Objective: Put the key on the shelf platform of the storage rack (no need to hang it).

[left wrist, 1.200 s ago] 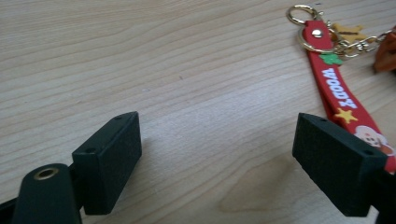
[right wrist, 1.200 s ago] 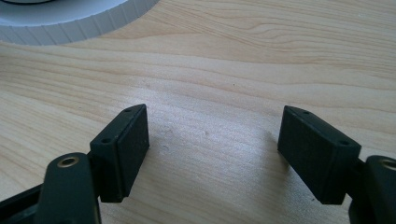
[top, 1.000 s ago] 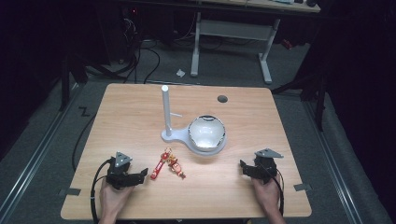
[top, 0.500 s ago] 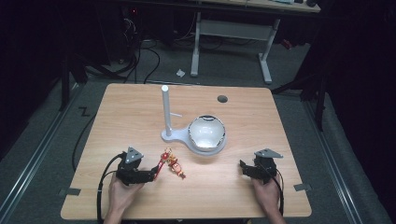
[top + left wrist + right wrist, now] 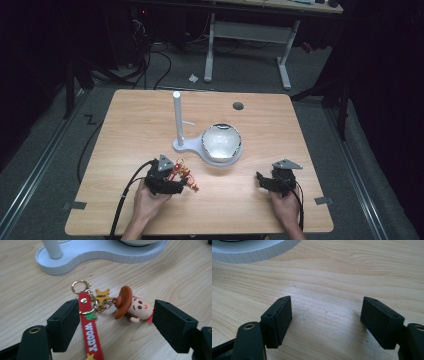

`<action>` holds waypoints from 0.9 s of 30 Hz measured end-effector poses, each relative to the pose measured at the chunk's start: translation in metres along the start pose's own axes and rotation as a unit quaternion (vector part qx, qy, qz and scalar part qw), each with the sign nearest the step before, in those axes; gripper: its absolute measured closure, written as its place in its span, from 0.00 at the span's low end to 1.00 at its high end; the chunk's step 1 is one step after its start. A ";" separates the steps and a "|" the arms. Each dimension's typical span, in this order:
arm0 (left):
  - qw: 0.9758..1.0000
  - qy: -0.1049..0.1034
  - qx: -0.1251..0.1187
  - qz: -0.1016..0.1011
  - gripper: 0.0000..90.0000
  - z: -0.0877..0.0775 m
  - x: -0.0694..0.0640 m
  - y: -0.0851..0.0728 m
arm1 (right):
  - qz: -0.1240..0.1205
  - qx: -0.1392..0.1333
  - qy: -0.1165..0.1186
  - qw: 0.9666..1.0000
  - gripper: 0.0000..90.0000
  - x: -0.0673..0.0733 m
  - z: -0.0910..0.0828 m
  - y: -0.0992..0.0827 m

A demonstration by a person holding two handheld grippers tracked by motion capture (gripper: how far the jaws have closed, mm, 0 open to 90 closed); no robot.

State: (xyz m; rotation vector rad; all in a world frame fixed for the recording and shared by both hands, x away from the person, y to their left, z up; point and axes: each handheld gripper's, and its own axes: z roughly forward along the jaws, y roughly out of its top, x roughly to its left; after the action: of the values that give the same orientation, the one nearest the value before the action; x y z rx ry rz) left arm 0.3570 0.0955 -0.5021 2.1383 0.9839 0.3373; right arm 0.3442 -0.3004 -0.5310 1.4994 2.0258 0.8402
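A Woody keychain point(image 5: 117, 305) lies flat on the wooden table point(image 5: 140, 130): a red strap lettered WOODY, a gold ring, a star charm and a small head in a brown hat. In the high view the keychain point(image 5: 183, 175) lies left of centre near the front. My left gripper point(image 5: 115, 320) is open, its jaws standing on either side of the keychain without touching it. My right gripper point(image 5: 326, 317) is open over bare wood at the front right, seen from above as the right gripper point(image 5: 265, 181).
A white stand point(image 5: 186, 145) with an upright post point(image 5: 177, 116) and a shiny bowl point(image 5: 221, 141) sits at the table's centre, just beyond the keychain. A round grommet hole point(image 5: 238, 106) marks the far side. A cable trails from each gripper toward the front edge.
My left gripper has moved right along the front of the table until its open jaws straddle the keychain. The right gripper has stayed put.
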 end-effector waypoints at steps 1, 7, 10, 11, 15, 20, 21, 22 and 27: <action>1.000 -0.004 0.001 -0.001 0.25 0.002 -0.001 0.000 | 0.000 0.000 0.000 1.000 0.28 0.000 0.000 0.000; 1.000 -0.013 0.012 0.001 0.26 0.013 -0.012 0.002 | -0.001 0.000 0.001 1.000 0.28 0.000 0.000 0.000; 1.000 -0.016 0.017 0.009 0.26 0.020 -0.017 0.002 | -0.002 0.000 0.002 1.000 0.28 0.000 0.000 0.000; 1.000 -0.016 0.018 0.010 0.26 0.021 -0.019 0.001 | -0.002 0.000 0.002 1.000 0.28 0.000 0.000 0.000; 1.000 -0.013 0.026 0.006 0.26 0.029 -0.022 0.002 | -0.003 0.000 0.002 1.000 0.28 0.001 0.000 0.000; 1.000 -0.009 0.023 -0.005 0.26 0.033 -0.021 0.003 | -0.004 0.000 0.003 1.000 0.28 0.001 0.000 0.000; 1.000 -0.010 0.025 -0.007 0.26 0.033 -0.021 0.003 | -0.004 0.000 0.003 1.000 0.28 0.001 0.000 0.000; 1.000 -0.008 0.026 -0.007 0.26 0.034 -0.021 0.003 | -0.004 0.000 0.003 1.000 0.28 0.001 0.000 0.000; 0.999 -0.010 0.035 -0.011 0.27 0.036 -0.020 0.003 | -0.005 0.000 0.005 1.000 0.28 0.001 0.000 0.000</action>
State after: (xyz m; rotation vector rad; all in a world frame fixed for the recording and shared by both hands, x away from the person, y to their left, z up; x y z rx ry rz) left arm 0.3631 0.0608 -0.5237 2.1875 1.0216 0.2737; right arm 0.3437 -0.2995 -0.5310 1.4860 2.0383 0.8445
